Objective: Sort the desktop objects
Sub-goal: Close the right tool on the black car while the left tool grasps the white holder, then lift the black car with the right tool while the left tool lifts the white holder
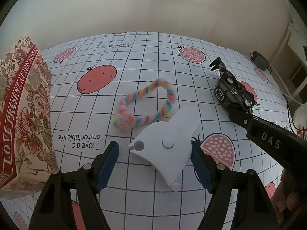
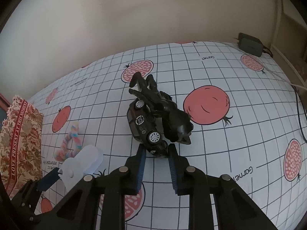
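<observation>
Your right tongs (image 2: 155,154) are narrow, their blue pads closed on the near end of the black toy car-robot (image 2: 153,120), which lies on its side on the counter (image 2: 239,138) with white wheels showing and its dark limbs stretched toward the far edge. It sits in the right half of the counter, partly over a printed red fruit.

Your left tongs (image 1: 154,164) stand wide around the white plastic piece (image 1: 165,143); the right pad is just against its edge, while the left pad stands apart from it, so nothing is gripped. That white piece rests near the counter's front edge, with a small peg at its left end and a round button on its face.

Just beyond it lies the pastel braided ring (image 1: 145,103), flat on the checked cloth toward the middle. At the counter's left edge stands the floral gift box (image 1: 25,118) with a red lettered band. A black power adapter (image 2: 249,44) lies at the far right corner.
</observation>
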`<act>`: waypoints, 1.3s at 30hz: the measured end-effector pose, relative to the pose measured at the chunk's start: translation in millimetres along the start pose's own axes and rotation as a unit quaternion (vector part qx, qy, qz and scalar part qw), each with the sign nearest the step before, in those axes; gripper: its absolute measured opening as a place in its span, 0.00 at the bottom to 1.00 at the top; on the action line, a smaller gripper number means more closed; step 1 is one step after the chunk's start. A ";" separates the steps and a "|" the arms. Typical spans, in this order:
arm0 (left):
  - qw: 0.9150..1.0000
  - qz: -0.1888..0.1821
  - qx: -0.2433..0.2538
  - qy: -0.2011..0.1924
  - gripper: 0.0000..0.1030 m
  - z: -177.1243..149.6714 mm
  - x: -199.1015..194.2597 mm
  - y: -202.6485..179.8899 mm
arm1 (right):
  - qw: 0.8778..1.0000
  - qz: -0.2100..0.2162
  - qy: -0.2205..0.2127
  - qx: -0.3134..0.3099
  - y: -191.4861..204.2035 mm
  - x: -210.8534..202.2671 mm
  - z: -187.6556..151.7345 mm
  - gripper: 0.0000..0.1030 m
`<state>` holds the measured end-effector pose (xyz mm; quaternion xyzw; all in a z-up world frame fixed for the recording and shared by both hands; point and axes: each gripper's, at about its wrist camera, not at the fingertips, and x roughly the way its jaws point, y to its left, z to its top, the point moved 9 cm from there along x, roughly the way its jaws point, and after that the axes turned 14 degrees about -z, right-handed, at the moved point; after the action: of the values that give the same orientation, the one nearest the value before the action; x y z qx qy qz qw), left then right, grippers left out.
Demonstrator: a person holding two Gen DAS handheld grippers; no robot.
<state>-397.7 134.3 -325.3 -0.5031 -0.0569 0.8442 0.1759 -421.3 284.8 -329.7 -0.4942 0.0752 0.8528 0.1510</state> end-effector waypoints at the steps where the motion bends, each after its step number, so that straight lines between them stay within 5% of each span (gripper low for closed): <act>1: 1.000 0.001 0.000 0.000 0.72 0.1 0.2 0.0 | 1.000 0.001 0.000 -0.001 -0.2 0.4 0.6 0.25; 3: 1.000 0.005 -0.001 -0.003 0.62 1.7 -0.3 1.1 | 1.000 -0.001 -0.001 0.006 -3.1 1.1 0.9 0.25; 8: 1.000 0.006 -0.008 -0.004 0.62 2.0 -1.7 2.7 | 1.000 0.006 -0.001 0.010 -4.5 1.6 1.9 0.27; 12: 1.000 0.004 -0.014 -0.005 0.62 3.7 -1.5 5.7 | 1.000 0.015 -0.003 0.010 -1.1 -0.1 2.1 0.46; 23: 0.999 0.007 -0.049 -0.009 0.62 3.0 -7.1 20.8 | 1.000 0.003 -0.019 -0.012 13.0 0.7 18.7 0.49; 31: 0.998 0.002 -0.055 -0.010 0.62 4.8 -5.9 22.1 | 0.998 -0.035 -0.019 -0.043 22.2 9.9 18.7 0.48; 35: 0.999 0.003 -0.047 -0.006 0.62 5.1 -5.5 20.7 | 0.999 -0.034 -0.023 -0.022 15.6 11.4 16.4 0.32; 39: 0.999 0.000 -0.047 -0.006 0.62 4.7 -5.9 20.9 | 1.000 -0.019 -0.016 0.001 10.2 9.0 11.9 0.27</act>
<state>-404.3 113.1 -323.8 -0.5057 -0.0978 0.8436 0.1519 -438.6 280.1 -331.8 -0.4814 0.0640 0.8578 0.1686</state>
